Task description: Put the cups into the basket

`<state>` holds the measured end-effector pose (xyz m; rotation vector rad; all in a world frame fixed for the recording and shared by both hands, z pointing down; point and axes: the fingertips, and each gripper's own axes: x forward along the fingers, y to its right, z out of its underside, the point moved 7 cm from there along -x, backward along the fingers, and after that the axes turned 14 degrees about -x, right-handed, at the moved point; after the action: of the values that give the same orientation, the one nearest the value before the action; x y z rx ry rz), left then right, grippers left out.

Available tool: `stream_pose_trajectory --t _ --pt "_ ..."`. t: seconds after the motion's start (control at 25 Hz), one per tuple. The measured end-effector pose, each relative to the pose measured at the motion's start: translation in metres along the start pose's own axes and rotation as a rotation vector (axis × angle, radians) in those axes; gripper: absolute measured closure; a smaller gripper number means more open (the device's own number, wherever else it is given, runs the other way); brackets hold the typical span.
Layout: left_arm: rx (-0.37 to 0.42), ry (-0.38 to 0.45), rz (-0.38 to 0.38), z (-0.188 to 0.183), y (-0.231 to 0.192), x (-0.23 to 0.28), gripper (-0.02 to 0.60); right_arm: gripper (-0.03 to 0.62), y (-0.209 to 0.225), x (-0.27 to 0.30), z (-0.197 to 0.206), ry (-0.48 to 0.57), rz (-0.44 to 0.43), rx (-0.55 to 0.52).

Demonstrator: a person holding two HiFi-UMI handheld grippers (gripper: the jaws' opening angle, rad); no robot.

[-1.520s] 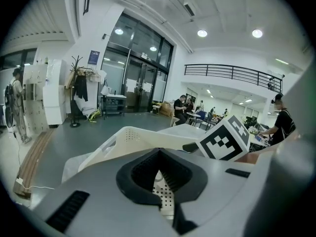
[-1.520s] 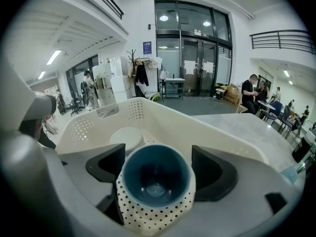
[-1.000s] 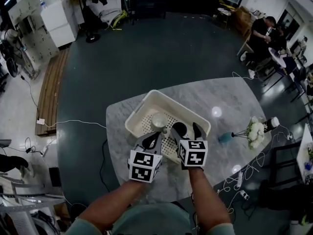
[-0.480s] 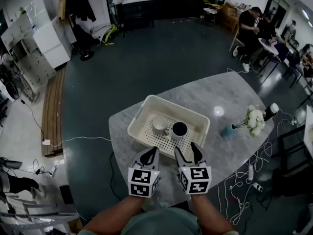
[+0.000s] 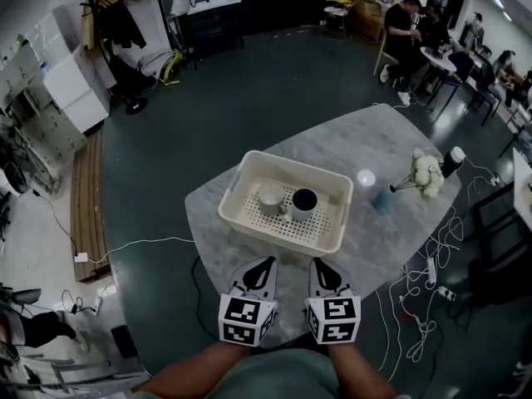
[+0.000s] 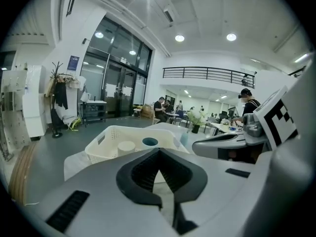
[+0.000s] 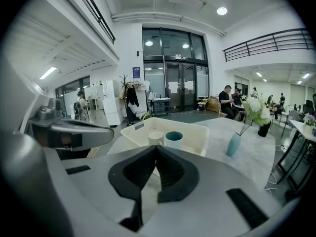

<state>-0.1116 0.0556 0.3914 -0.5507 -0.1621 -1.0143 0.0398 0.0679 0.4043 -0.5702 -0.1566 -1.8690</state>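
Pale cup [image 5: 270, 198] sits on the left and dark-lined cup [image 5: 304, 200] just beside it on the right, both upright inside the white basket [image 5: 249, 166] on the marble table [image 5: 391, 231]. Left gripper [image 5: 266, 262] hangs at the near edge with its jaws together and empty. Right gripper [image 5: 320, 263] has just been closing its jaws on nothing.

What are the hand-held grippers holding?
Nothing. The left hand-held gripper is shut and empty; the right hand-held gripper has just closed on nothing.

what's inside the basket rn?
Two upright cups stand side by side on the holed floor of the basket: a pale cup and a cup with a dark inside. The floor under them is covered; nothing else shows.
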Motion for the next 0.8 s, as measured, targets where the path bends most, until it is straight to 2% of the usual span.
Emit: stream_pose_trajectory --t 0.12,0.28,0.44,0.8 --pt "0.019 -0.004 0.04 0.006 0.012 -0.01 0.575 0.577 -0.005 -0.013 0.003 -0.001 0.007 0.004" --pt "0.031 0.0 0.048 0.011 0.028 -0.021 0.574 0.577 -0.006 -0.031 0.004 0.011 -0.019 0.011" --pt "0.033 0.002 0.032 0.019 0.045 -0.03 0.574 0.579 0.0 -0.049 0.016 0.011 -0.06 0.022" --pt "0.015 0.034 -0.03 0.041 0.11 -0.027 0.574 0.579 0.037 -0.088 0.036 0.022 -0.165 -0.061"
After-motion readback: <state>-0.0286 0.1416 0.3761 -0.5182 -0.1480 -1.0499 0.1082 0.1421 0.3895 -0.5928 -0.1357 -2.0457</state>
